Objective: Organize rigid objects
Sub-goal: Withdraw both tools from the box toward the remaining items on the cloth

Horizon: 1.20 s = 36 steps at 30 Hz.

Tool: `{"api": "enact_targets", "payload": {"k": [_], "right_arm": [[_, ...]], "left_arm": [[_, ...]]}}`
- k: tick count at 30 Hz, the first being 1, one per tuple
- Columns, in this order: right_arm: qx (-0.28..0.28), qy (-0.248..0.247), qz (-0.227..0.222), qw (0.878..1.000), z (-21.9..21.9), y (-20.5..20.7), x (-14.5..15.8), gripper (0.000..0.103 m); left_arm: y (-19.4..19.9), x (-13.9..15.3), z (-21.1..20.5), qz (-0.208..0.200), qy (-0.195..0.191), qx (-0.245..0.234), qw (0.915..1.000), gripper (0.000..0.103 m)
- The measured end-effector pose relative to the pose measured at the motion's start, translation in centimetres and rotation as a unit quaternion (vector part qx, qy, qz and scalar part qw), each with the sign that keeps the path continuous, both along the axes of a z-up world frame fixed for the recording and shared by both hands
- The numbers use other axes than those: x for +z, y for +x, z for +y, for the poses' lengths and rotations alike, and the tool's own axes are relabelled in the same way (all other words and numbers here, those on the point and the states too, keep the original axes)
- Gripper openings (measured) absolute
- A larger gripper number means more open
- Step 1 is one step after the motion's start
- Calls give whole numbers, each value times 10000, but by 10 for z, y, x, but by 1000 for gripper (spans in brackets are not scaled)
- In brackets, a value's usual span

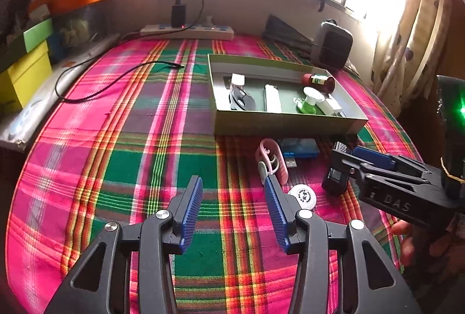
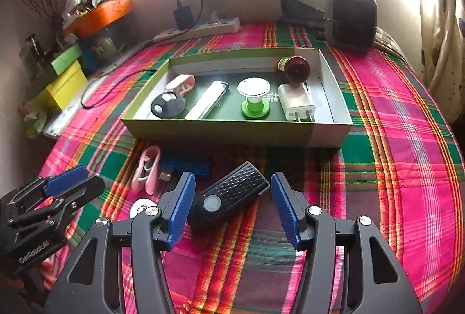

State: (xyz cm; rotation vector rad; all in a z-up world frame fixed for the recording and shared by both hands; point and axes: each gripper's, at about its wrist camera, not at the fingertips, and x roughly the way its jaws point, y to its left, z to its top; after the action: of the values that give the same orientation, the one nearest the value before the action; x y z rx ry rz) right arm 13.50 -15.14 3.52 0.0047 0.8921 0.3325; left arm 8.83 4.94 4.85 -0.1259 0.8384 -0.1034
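Box (image 2: 186,130): shallow green card tray, grey inside, on plaid cloth (image 2: 392,168); holds fob (image 2: 168,104), white bar (image 2: 206,104), green-based spool (image 2: 254,98), charger (image 2: 296,104), brown bottle (image 2: 293,68), pink case (image 2: 180,83).
Loose items: near side of box, left to right: pink clip (image 2: 146,170), blue USB hub (image 2: 186,162), white disc (image 2: 141,207), black remote (image 2: 229,194).
Remote: ribbed black plastic slab, round pale button, lying slantwise.
Right gripper (image 2: 232,192): jaws wide, remote between them; left pad looks close to it, right pad clear; nothing gripped.
Left gripper (image 1: 232,194): wide, empty, over cloth; clip just beyond its right finger.
Step in hand: likely gripping remote.
Advice: square pads to its long sides, close mid-body; smooth shell may slip.
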Motion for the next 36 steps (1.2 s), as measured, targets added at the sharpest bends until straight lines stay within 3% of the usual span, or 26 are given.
{"api": "enact_targets", "payload": {"k": [21,36], "right_arm": [[-272,-473,167,9984,1,-4,-12,56],[39,-520,155,9985,0,6,-17,56]], "left_arm": [[-1,-3,-8,57,-110,-226,9997,44],[3,-6,-28,193,-153,-500,9984,44]]}}
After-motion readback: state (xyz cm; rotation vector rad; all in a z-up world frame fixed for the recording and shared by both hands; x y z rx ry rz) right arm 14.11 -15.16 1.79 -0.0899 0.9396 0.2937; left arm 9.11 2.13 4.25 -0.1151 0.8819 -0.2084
